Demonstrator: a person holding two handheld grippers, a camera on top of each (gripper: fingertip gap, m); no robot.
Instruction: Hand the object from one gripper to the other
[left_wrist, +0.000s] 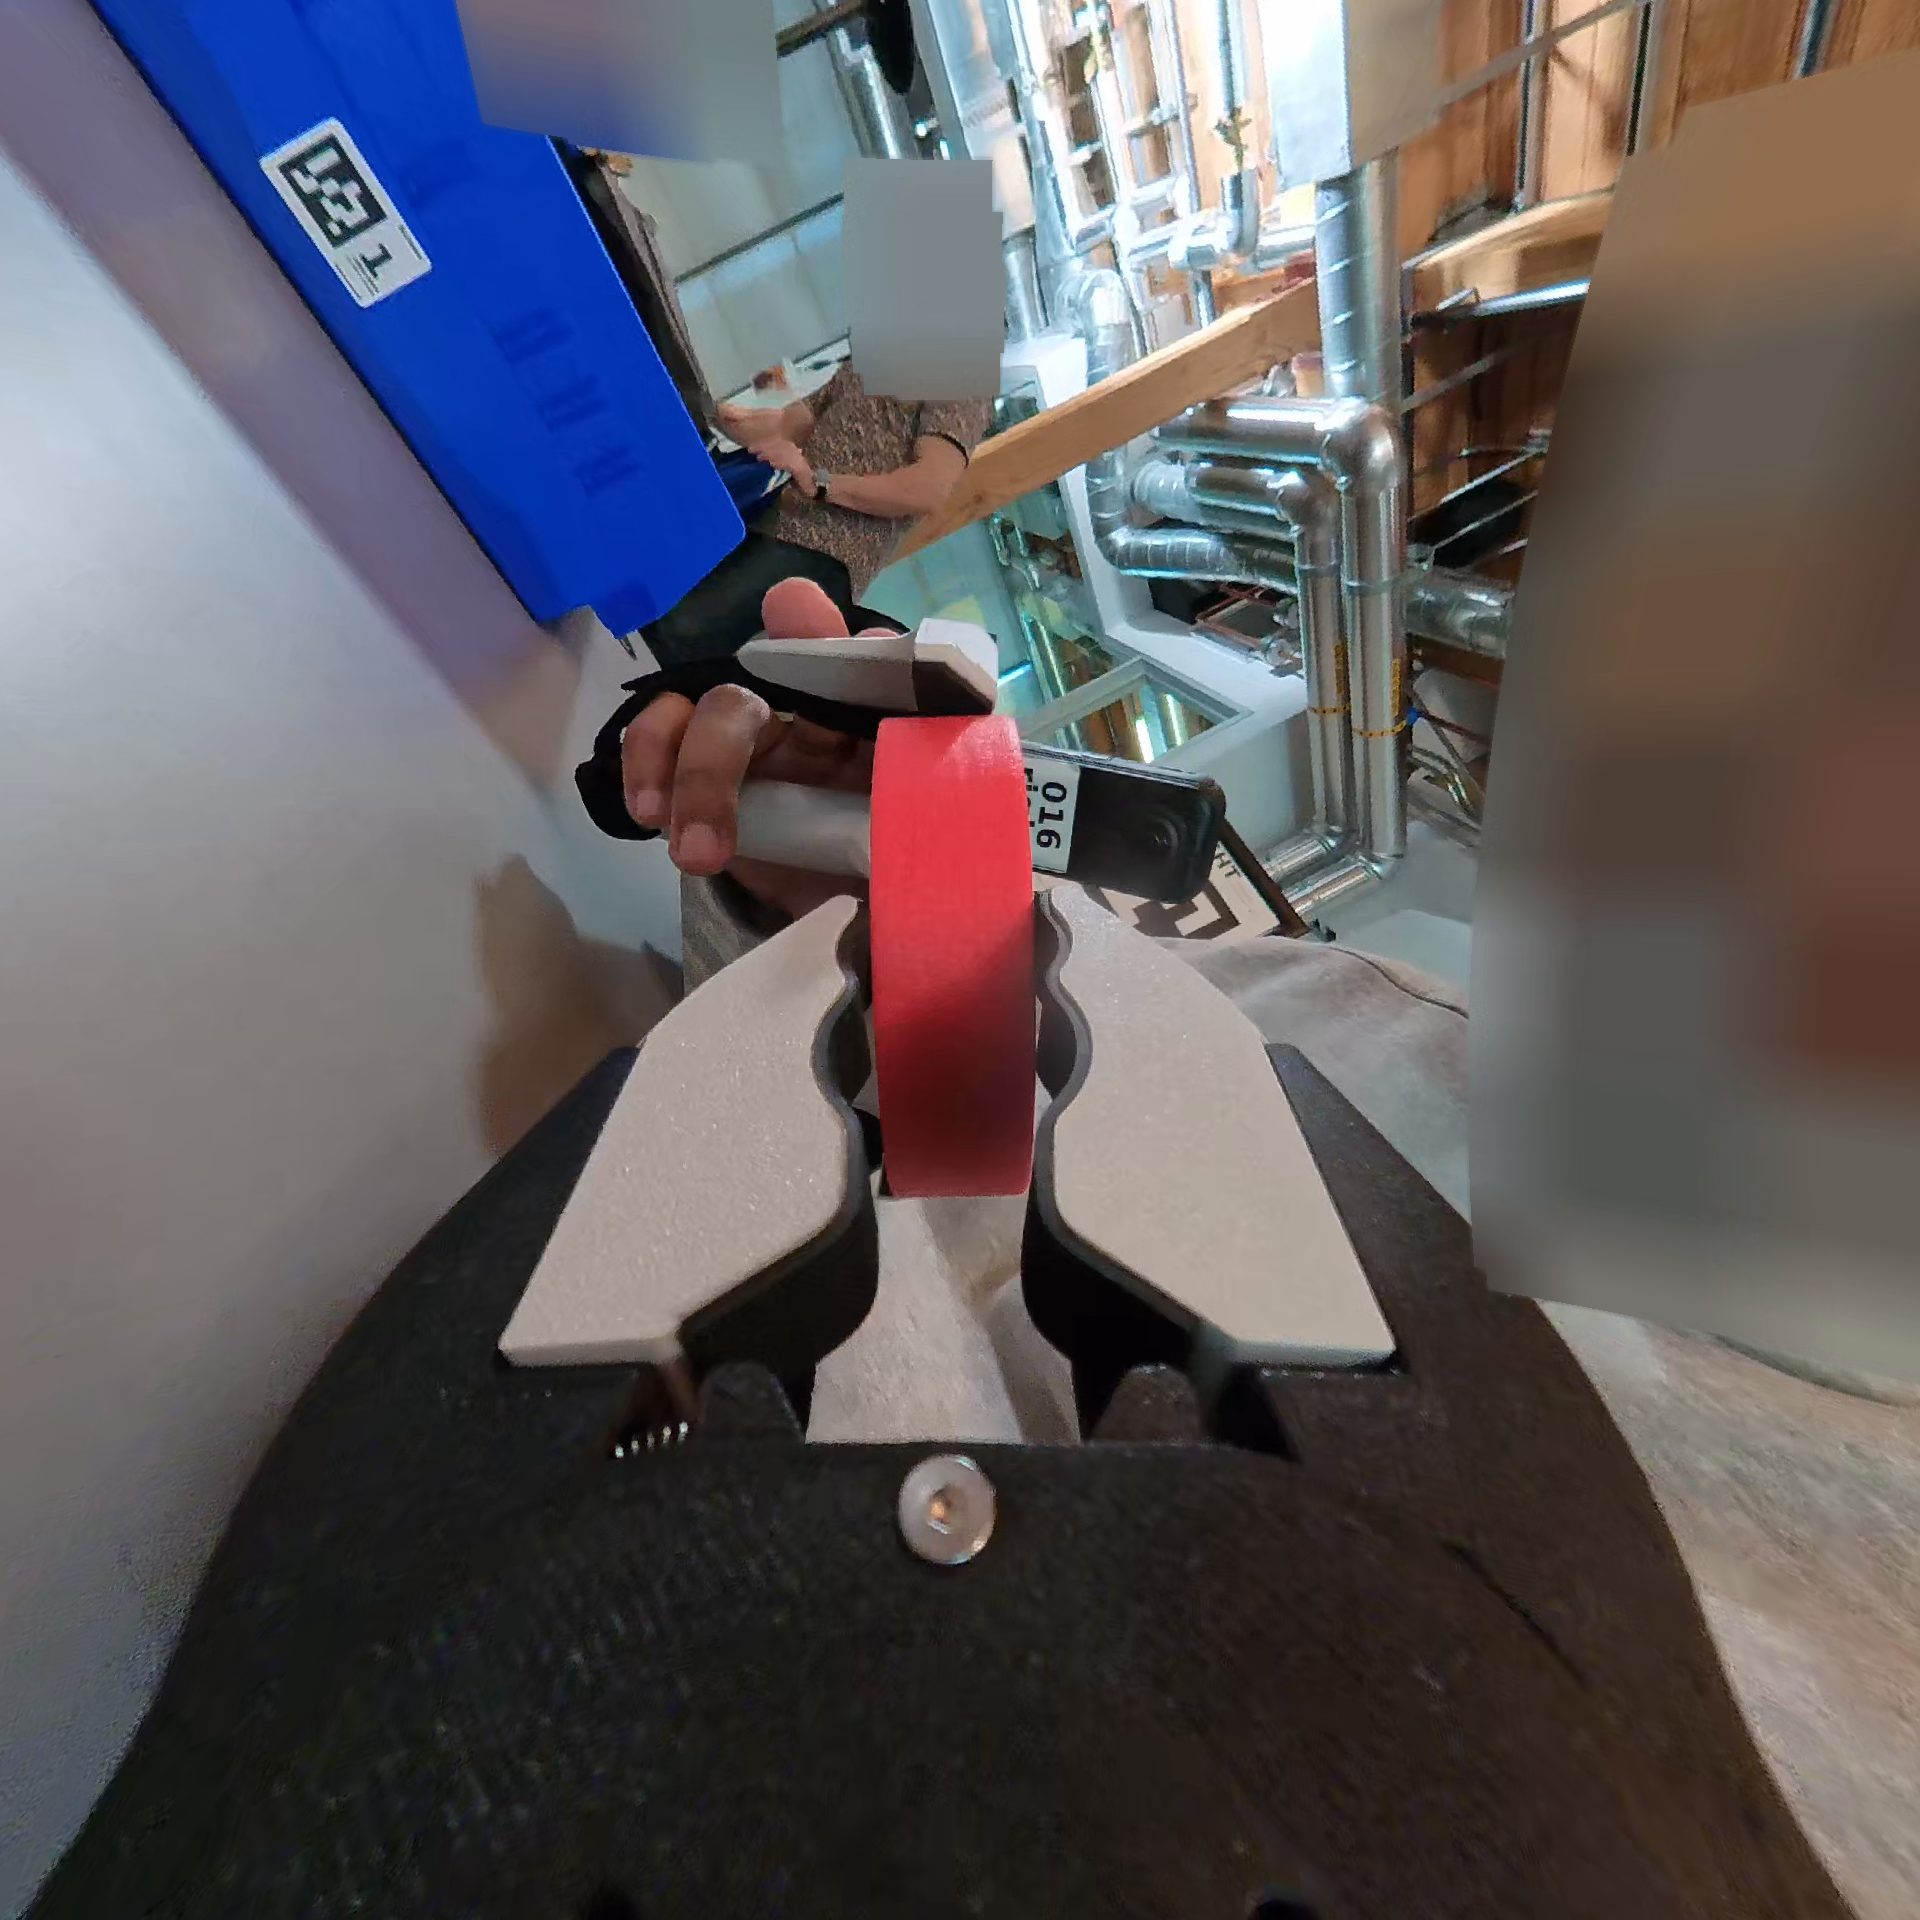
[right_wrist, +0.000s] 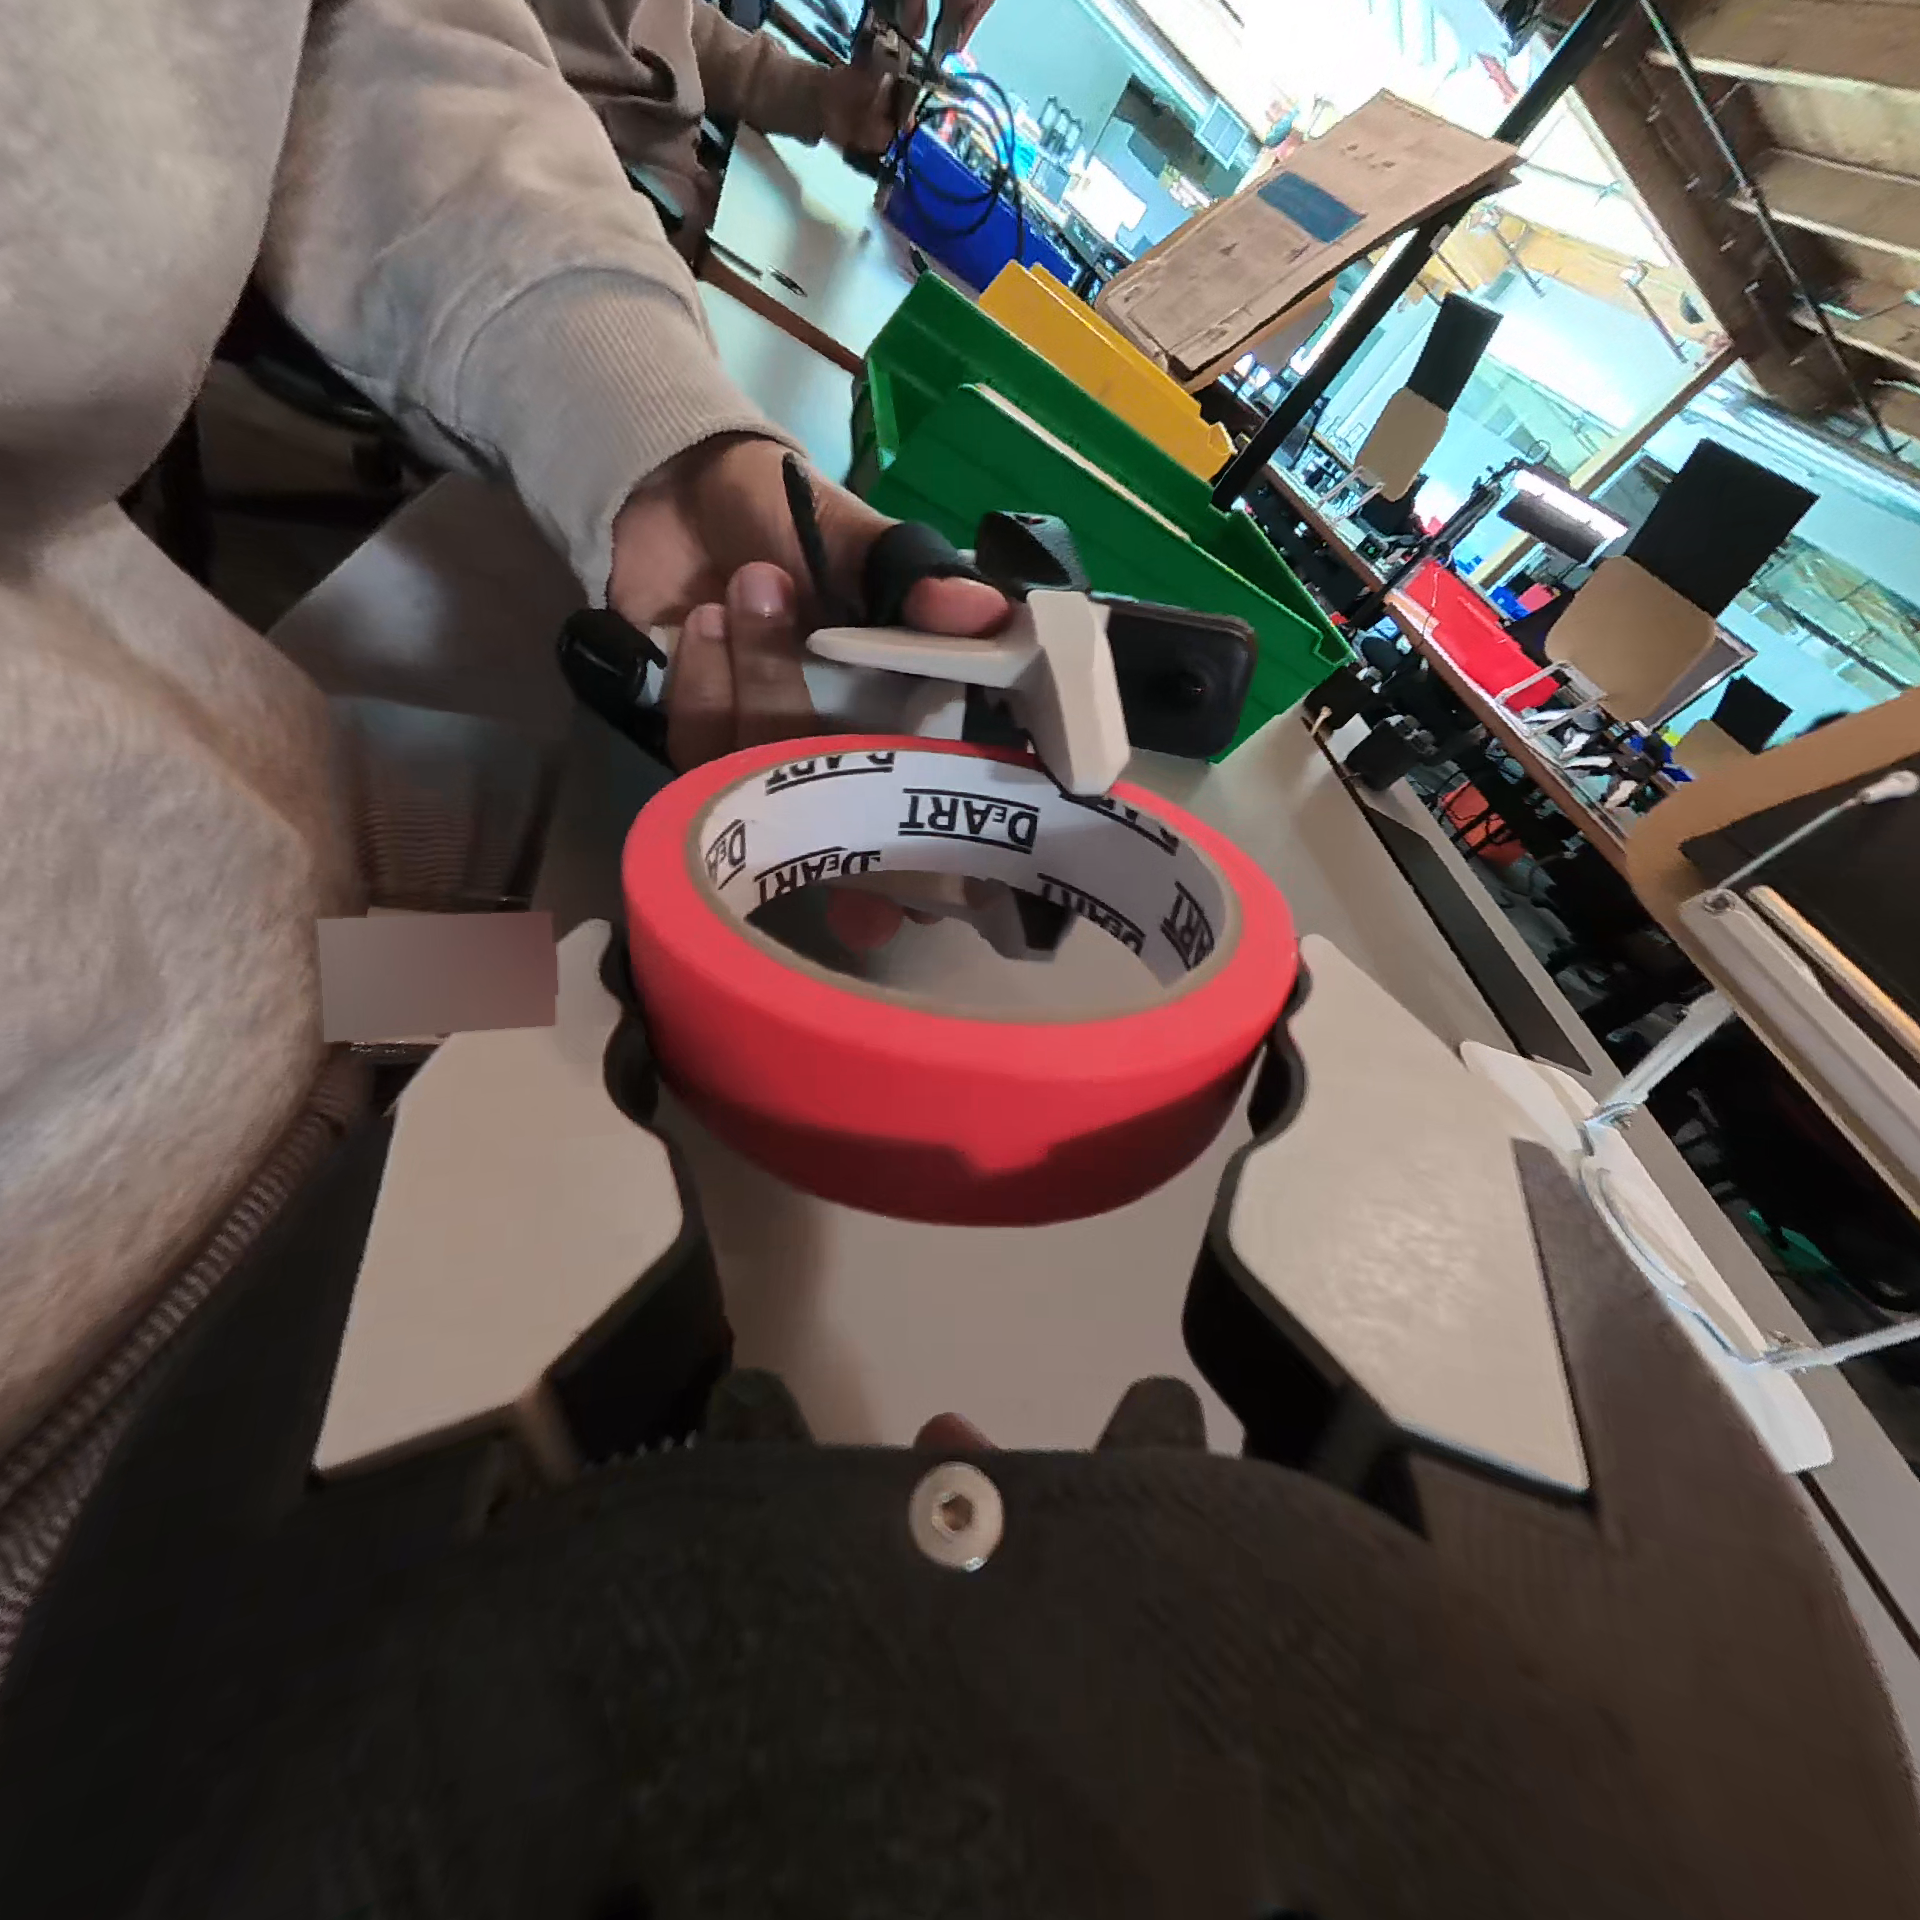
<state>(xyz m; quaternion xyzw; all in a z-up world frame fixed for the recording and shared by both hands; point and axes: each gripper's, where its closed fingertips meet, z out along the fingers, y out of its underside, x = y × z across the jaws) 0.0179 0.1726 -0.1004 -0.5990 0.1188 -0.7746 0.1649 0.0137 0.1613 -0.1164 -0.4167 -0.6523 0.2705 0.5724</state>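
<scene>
A red tape roll (left_wrist: 951, 987) with a white printed core is held in the air between both grippers. My left gripper (left_wrist: 951, 914) is shut on it, pinching the roll's two flat faces; I see the roll edge-on. My right gripper (right_wrist: 956, 945) is shut on the same roll (right_wrist: 935, 1091), its fingers pressing opposite sides of the outer rim. In the right wrist view one left finger (right_wrist: 1070, 686) lies on the roll's far rim and the other shows through the hole. In the left wrist view one right finger (left_wrist: 862, 665) touches the roll's top.
A blue bin (left_wrist: 468, 312) stands on the white table at the upper left. A green bin (right_wrist: 1039, 468) and a yellow bin (right_wrist: 1091, 343) stand beyond the roll. The holder's grey sleeve (right_wrist: 416, 260) fills the left. A seated person (left_wrist: 873, 457) and metal pipes (left_wrist: 1330, 499) are behind. Only a small space, under 4 cm, lies between the two pairs of fingers.
</scene>
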